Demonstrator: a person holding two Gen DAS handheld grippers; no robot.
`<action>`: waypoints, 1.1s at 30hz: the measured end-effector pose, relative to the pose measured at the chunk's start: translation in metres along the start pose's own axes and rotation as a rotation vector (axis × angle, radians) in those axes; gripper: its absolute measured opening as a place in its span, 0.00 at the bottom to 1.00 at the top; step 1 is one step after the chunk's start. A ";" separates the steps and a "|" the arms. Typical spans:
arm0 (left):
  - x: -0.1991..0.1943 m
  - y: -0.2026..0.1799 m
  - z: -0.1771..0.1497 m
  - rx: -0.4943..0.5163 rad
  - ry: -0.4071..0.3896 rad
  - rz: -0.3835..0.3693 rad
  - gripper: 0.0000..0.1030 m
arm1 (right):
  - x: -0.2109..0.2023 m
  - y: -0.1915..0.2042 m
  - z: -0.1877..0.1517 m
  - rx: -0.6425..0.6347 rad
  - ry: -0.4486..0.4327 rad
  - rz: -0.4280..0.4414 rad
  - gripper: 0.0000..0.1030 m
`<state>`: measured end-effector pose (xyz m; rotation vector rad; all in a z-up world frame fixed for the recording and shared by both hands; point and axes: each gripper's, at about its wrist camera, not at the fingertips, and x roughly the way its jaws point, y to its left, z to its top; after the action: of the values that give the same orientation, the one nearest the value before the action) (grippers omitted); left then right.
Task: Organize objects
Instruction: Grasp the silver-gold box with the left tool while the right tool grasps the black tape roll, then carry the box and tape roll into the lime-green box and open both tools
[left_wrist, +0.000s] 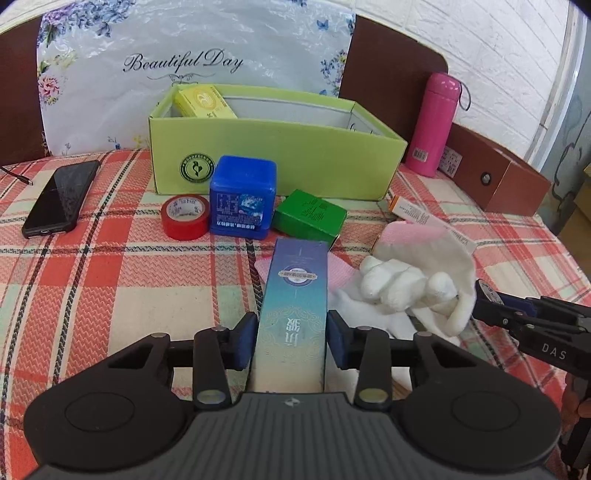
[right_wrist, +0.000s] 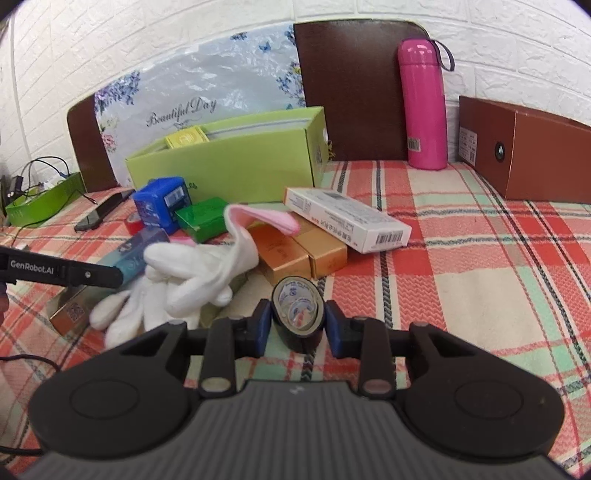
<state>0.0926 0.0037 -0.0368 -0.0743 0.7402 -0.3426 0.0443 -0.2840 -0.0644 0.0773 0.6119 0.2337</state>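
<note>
As the two wrist views show, we see a surface covered by a red, green and white plaid cloth (left_wrist: 110, 266) and backed by a brown headboard-like panel, so we cannot tell whether it is a bed or a tabletop. The left gripper (left_wrist: 291, 338) has its jaws clamped on the near end of a long blue-teal carton (left_wrist: 295, 299), one blue pad pressed against each long side; the carton points away toward the open light-green box (left_wrist: 280, 155). That box stands at the back of the cloth and holds a yellow packet (left_wrist: 203, 101) at its left end. Just in front of it we see a roll of red tape (left_wrist: 184, 216), a blue cube-shaped container (left_wrist: 242, 197) and a small green carton (left_wrist: 310, 216), side by side. White gloves (left_wrist: 410, 288) lie crumpled to the right of the blue-teal carton, partly over a pink cloth. The right gripper (right_wrist: 294, 325) has its jaws clamped on a roll of black tape (right_wrist: 297, 314), standing on edge between the pads. Beyond it lie two orange-gold cartons (right_wrist: 303, 251) with a long white carton (right_wrist: 347, 218) resting across them. A pink flask (right_wrist: 423, 107) stands upright at the back, beside a brown box (right_wrist: 532, 151). A black phone (left_wrist: 61, 199) lies at far left.
</note>
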 end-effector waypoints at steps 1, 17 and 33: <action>-0.004 0.000 0.001 0.000 -0.011 -0.005 0.39 | -0.004 0.001 0.004 0.000 -0.011 0.005 0.29; -0.042 -0.013 0.066 0.011 -0.230 -0.059 0.39 | -0.008 0.010 0.088 -0.040 -0.195 0.117 0.29; 0.014 -0.022 0.159 -0.033 -0.269 -0.011 0.39 | 0.085 0.018 0.161 -0.137 -0.181 0.031 0.29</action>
<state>0.2032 -0.0306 0.0756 -0.1529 0.4790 -0.3228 0.2014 -0.2470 0.0218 -0.0246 0.4131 0.2945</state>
